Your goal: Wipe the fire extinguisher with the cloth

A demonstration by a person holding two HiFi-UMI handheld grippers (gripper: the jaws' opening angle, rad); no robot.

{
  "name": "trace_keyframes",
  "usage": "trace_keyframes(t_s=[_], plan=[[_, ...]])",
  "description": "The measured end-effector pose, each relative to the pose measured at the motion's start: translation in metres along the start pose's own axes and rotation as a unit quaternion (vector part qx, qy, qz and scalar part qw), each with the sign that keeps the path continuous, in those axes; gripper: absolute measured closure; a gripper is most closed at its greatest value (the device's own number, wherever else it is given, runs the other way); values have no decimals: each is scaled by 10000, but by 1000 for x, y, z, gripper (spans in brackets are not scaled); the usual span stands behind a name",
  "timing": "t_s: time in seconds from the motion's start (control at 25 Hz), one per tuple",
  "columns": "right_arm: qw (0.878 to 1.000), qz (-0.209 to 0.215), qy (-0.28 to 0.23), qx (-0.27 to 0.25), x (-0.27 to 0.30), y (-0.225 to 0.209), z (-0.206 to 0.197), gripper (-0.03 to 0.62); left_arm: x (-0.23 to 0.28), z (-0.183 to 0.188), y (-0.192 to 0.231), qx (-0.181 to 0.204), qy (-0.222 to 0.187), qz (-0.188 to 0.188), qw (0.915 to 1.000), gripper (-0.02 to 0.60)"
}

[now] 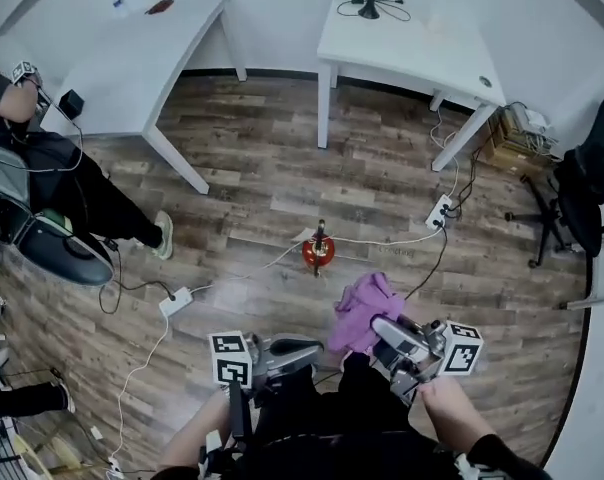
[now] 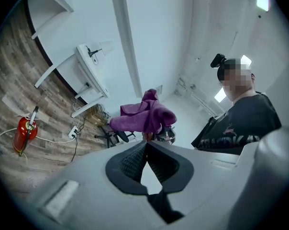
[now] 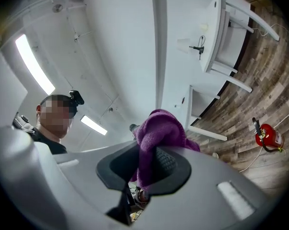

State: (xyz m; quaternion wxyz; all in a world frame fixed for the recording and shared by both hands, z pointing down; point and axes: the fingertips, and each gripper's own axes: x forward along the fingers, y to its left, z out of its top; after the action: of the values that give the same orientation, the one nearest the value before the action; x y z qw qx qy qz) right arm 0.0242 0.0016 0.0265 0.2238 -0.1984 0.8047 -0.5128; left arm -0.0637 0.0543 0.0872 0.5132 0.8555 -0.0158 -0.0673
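Cloth (image 3: 159, 131), purple and bunched, is pinched between the pads of the right gripper (image 3: 147, 152). Its jaws stand narrow, closed on a fold, while most of the fabric spills over the tips toward 12 o'clock. The left gripper (image 2: 145, 145) carries nothing: its pads meet at the tips. In the head view both tools are held close in front of the person's body, well above the wood floor (image 1: 242, 198).

The fire extinguisher (image 1: 318, 252), red with a dark valve and handle on top, stands upright on that floor at about 12 o'clock from the grippers, well apart from them. A white cable (image 1: 382, 240) passes just beside it and runs toward 3 o'clock to a power strip (image 1: 440, 211). Another strip (image 1: 176, 301) lies at its 8 o'clock.

Wiping has not begun, as I judge it; the step in hand is bringing the cloth to the cylinder. To do that well, both grippers need to come down a long way and forward. The empty left gripper would best steady the extinguisher at the handle or neck, since a lone upright cylinder may tip or slide under a sideways push. The loose part of the cloth, not the jaw tips, should meet the red wall, with strokes running top to bottom and around. Keeping clear of the cables should avoid a snag.
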Motion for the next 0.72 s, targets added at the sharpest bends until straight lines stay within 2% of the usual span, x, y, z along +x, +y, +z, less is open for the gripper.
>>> trace_keyframes(t_s=[0.16, 0.36, 0.44, 0.56, 0.72], plan=[[9998, 59, -44, -191, -3, 37, -13, 540, -3, -8, -38, 224, 298, -160, 9992, 583], [9987, 66, -173, -471, 0, 67, -29, 540, -10, 12, -63, 568, 40, -117, 9983, 583], [9982, 17, -304, -510, -3, 72, -37, 540, -14, 13, -70, 616, 42, -123, 9980, 583], [9966, -66, -567, -586, 1, 73, -46, 540, -30, 13, -69, 686, 299, -104, 9971, 583], [9951, -368, -787, -480, -16, 66, -66, 540, -38, -6, -60, 497, 501, -141, 9974, 583]])
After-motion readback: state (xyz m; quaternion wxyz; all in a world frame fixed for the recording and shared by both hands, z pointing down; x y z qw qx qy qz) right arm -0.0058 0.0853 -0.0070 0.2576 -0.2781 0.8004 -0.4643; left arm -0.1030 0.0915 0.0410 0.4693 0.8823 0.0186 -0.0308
